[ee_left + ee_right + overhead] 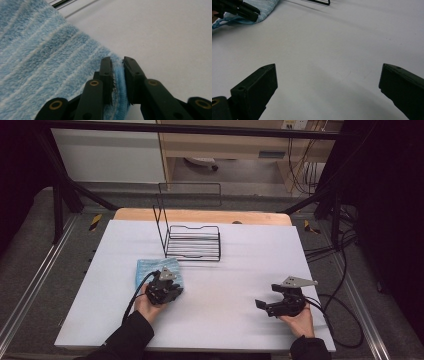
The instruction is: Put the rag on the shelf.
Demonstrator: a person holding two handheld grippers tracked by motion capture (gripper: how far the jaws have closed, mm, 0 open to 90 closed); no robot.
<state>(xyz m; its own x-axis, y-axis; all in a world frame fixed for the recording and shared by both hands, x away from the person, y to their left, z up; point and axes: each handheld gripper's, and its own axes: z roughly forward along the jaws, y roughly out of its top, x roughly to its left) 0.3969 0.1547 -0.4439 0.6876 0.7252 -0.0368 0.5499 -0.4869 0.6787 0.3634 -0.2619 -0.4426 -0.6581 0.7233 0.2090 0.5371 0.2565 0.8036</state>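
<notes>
A light-blue striped towel lies folded on the white tabletop, left of centre. My left gripper sits at the towel's near right corner. In the left gripper view its jaws stand close together with the towel's folded edge pinched between the pads. My right gripper rests low over bare tabletop at the near right, and its jaws stand wide apart with nothing between them. The right gripper view also shows the left gripper on the towel at its top left.
A black wire rack with a tall back frame stands on the table behind the towel. Cables trail off the right edge. Beyond the table's far edge are a wooden strip and furniture.
</notes>
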